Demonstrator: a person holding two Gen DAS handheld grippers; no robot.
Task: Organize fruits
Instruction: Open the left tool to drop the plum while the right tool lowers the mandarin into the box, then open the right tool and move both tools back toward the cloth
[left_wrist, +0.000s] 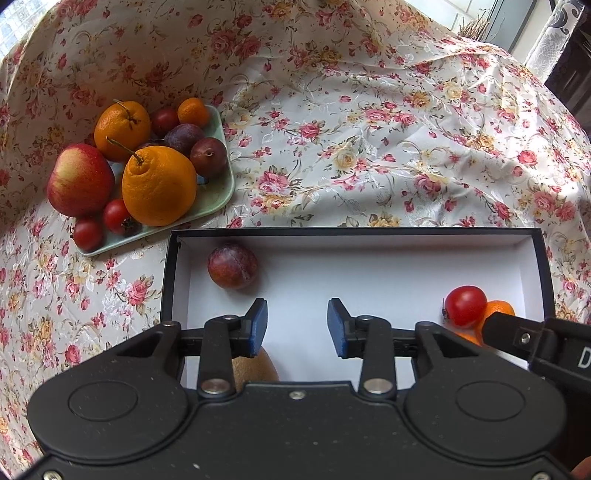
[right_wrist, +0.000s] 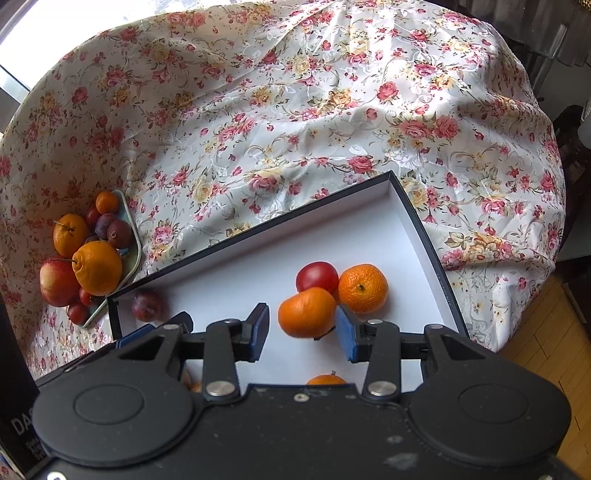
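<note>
So both my grippers were hanging over the shallow black cardboard box with the white inside (left_wrist: 532, 258), jaws spread and holding nothing: left gripper (left_wrist: 297, 326), right gripper (right_wrist: 304, 328). Inside sat a dark purple plum (left_wrist: 232, 265) in the far left corner, plus a round red tomato (right_wrist: 317, 277) touching two small orange mandarins (right_wrist: 363, 288). The pale green plastic tray (left_wrist: 218, 192) heaped with fruit sat left of it on the floral-clothed counter (left_wrist: 369, 129).
</note>
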